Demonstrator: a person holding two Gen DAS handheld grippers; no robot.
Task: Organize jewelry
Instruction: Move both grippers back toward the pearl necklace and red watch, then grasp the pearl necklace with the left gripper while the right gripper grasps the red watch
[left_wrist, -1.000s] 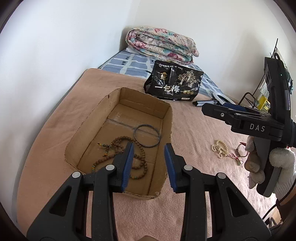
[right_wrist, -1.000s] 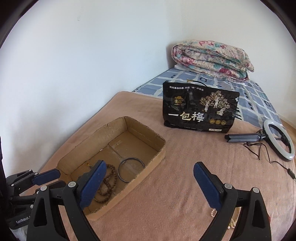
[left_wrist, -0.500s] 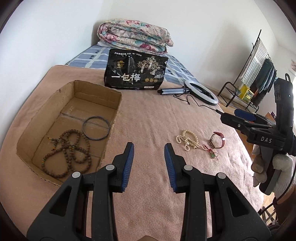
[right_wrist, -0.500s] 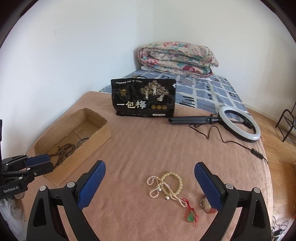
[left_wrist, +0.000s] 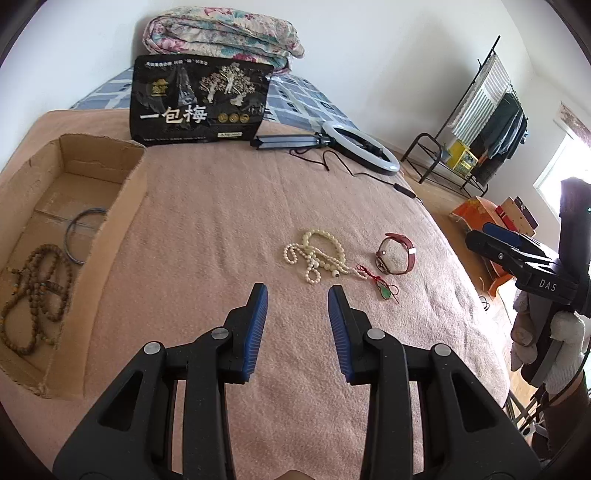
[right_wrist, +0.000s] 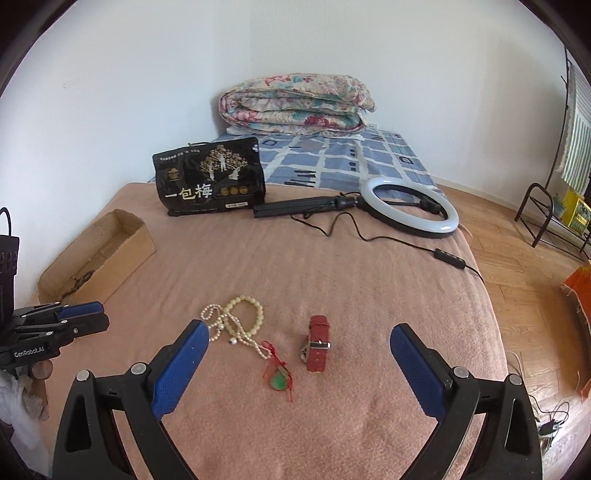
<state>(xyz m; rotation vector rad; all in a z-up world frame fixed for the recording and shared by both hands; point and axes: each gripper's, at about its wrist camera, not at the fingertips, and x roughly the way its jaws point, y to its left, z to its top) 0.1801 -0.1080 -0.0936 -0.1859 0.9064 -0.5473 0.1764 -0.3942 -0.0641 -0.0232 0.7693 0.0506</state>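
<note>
On the pink blanket lie cream pearl and bead strings (left_wrist: 316, 254) (right_wrist: 236, 321), a red-strapped watch (left_wrist: 395, 253) (right_wrist: 318, 343) and a green pendant on red cord (left_wrist: 384, 291) (right_wrist: 279, 380). My left gripper (left_wrist: 296, 291) hovers just short of the pearls, open, with nothing between its fingers. My right gripper (right_wrist: 298, 328) stands wide open above the pendant and watch, which show between its fingers without touching them. The cardboard box (left_wrist: 110, 229) (right_wrist: 122, 236) at the left holds a brown bead necklace (left_wrist: 33, 291) and a dark bangle (left_wrist: 83, 236).
A black snack bag (right_wrist: 210, 177) stands at the back, with a ring light (right_wrist: 410, 206) and its cable lying to its right. A folded floral quilt (right_wrist: 295, 99) sits against the wall. The bed's edge drops to wooden floor on the right, near a clothes rack (left_wrist: 480, 110).
Both grippers have swung right, away from the cardboard box and over to the loose jewellery on the blanket. Their jaw gaps look unchanged and nothing was picked up.
</note>
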